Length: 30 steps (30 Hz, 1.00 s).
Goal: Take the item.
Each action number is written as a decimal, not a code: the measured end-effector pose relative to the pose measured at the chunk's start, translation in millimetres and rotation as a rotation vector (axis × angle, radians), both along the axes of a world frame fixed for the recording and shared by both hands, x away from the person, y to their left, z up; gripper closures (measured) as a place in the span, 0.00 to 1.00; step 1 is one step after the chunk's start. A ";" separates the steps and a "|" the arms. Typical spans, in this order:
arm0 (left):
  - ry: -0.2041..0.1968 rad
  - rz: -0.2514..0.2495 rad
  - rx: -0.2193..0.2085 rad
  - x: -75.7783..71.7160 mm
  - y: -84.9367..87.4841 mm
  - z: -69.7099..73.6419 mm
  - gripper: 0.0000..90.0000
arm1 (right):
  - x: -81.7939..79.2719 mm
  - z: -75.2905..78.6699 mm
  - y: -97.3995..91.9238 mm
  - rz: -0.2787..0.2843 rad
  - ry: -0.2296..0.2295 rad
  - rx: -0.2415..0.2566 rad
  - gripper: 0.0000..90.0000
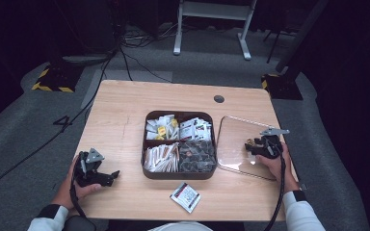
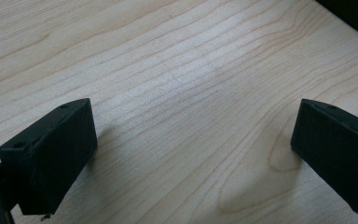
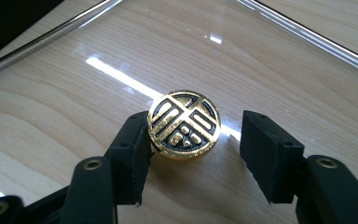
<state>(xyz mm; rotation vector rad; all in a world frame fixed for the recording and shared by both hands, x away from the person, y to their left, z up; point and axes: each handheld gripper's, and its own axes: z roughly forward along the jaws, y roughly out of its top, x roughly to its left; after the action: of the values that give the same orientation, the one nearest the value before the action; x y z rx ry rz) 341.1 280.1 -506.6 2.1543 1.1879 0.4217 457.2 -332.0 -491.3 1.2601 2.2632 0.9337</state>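
Observation:
A clear glass lid point(image 1: 233, 137) lies flat on the table to the right of the tray, and a round gold and black knob point(image 3: 184, 125) stands on top of it. My right gripper point(image 3: 198, 144) straddles that knob point(image 1: 251, 143). Its left jaw touches the knob's side, while a gap remains at the right jaw, so the gripper is open. In the high view the right gripper point(image 1: 259, 147) sits low over the lid's right part. My left gripper point(image 1: 107, 177) rests open on the table at the front left, with bare wood between its jaws point(image 2: 193, 154).
A dark compartment tray point(image 1: 178, 175) in the table's middle holds several packets and dark capsules. A single packet point(image 1: 185, 197) lies in front of it near the table's front edge. A cable hole point(image 1: 218, 99) is at the back.

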 end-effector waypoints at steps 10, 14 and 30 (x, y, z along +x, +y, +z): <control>-0.001 -0.002 0.000 0.5 -0.1 0.0 0.00 | 5.8 -0.3 4.5 0.018 -0.004 0.014 0.59; 0.001 -0.007 0.000 1.4 -0.1 0.0 0.00 | 5.6 -0.5 5.9 0.031 -0.010 0.019 0.65; -0.001 -0.011 0.002 1.6 0.0 0.1 0.00 | -0.5 9.3 -5.8 -0.018 -0.045 0.031 0.65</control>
<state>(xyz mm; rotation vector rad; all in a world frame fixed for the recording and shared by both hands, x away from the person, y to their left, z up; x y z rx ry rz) 342.6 280.2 -506.5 2.1609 1.1754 0.4192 456.7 -337.8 -482.0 1.2583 2.2074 0.9846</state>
